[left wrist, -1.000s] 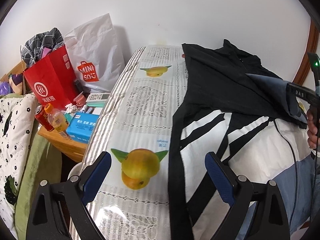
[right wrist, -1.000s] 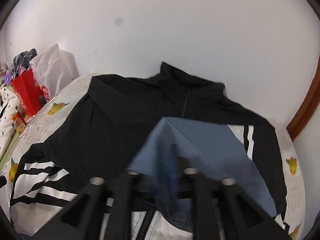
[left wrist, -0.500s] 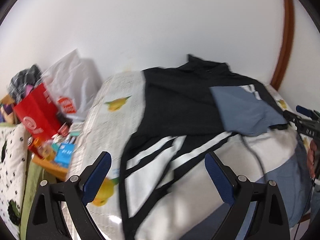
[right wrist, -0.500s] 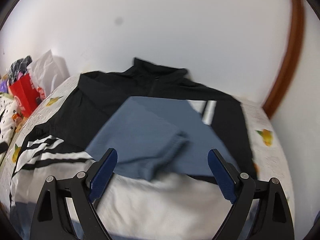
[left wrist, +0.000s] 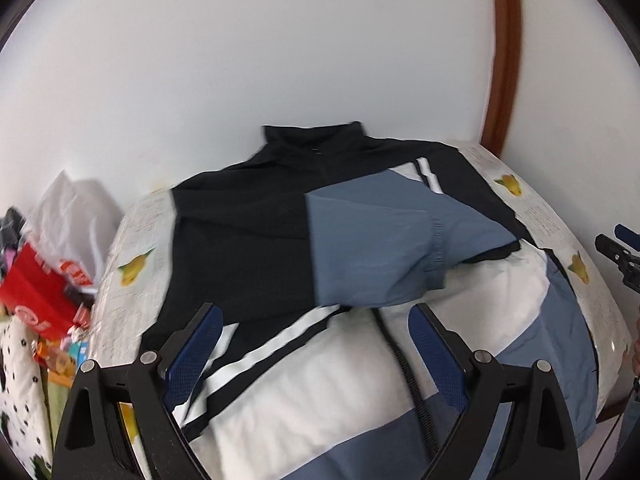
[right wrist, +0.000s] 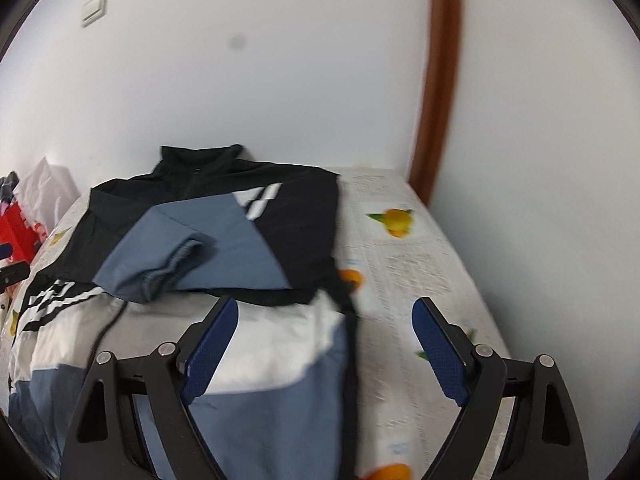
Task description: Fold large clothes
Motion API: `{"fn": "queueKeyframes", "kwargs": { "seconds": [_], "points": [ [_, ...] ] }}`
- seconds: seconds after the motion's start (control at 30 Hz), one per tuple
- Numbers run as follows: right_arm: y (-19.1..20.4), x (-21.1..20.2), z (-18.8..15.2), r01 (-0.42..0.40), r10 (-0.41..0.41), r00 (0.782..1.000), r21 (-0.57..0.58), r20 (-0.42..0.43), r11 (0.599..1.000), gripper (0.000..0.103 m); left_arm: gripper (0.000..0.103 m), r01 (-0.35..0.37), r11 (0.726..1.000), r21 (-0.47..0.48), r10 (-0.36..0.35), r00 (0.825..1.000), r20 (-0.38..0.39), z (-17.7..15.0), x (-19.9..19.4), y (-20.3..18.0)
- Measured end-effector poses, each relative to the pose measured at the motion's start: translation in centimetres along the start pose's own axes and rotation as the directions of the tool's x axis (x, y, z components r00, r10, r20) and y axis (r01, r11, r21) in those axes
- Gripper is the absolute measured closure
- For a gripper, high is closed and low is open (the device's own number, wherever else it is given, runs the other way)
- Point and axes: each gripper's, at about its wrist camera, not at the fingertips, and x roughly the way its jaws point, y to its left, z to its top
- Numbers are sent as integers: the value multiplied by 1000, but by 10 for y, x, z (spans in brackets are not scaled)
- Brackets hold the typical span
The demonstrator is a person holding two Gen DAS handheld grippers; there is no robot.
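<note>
A bed (right wrist: 416, 264) with a fruit-print cover carries the jacket (left wrist: 248, 240), spread flat with its collar toward the wall. Its blue sleeve (left wrist: 384, 248) lies folded across the black chest. The left hand-held gripper (left wrist: 312, 354) and right hand-held gripper (right wrist: 324, 346) hover above the hem, both released and empty.

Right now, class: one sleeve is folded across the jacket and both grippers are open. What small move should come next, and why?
Probably bring the left gripper to the striped sleeve on its side. That sleeve lies unfolded, while the blue sleeve already rests across the jacket.
</note>
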Motion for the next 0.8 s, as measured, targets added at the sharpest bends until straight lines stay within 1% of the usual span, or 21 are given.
{"fn": "queueKeyframes", "kwargs": {
  "seconds": [0.07,0.1,0.13,0.23,0.3,0.37,0.53,0.63,0.7,0.8],
  "points": [
    [-13,-1,-3,-3,3,1000,20,-9,1000,20,10,17,1000,17,-16,1000,-6,5,5,-12],
    [-20,0,-4,-3,4,1000,33,-18,999,21,10,37,999,29,-37,999,-12,9,9,-20],
    [-29,1,-6,1,0,1000,48,-29,999,25,10,50,998,37,-49,999,-13,12,12,-26],
    [-44,5,-9,17,-14,999,62,-38,998,29,10,68,996,56,-68,998,-18,18,23,-42],
    [-53,7,-10,38,-36,999,69,-35,997,34,10,81,995,64,-79,997,-25,21,34,-50],
    [-60,9,-11,36,-34,999,75,-38,997,42,10,84,994,66,-82,996,-31,24,44,-55],
    [-66,22,-9,19,-16,999,71,-49,997,46,10,103,991,89,-96,992,-78,25,72,-68],
    [-64,33,-9,6,-2,998,65,-56,998,46,12,127,987,103,-117,988,-102,24,84,-77],
    [-63,38,-10,3,1,998,63,-64,998,46,13,137,983,120,-124,986,-113,23,92,-85],
    [-60,45,-12,-2,6,997,54,-78,999,46,21,149,980,129,-132,982,-132,23,105,-92]
  ]
}}
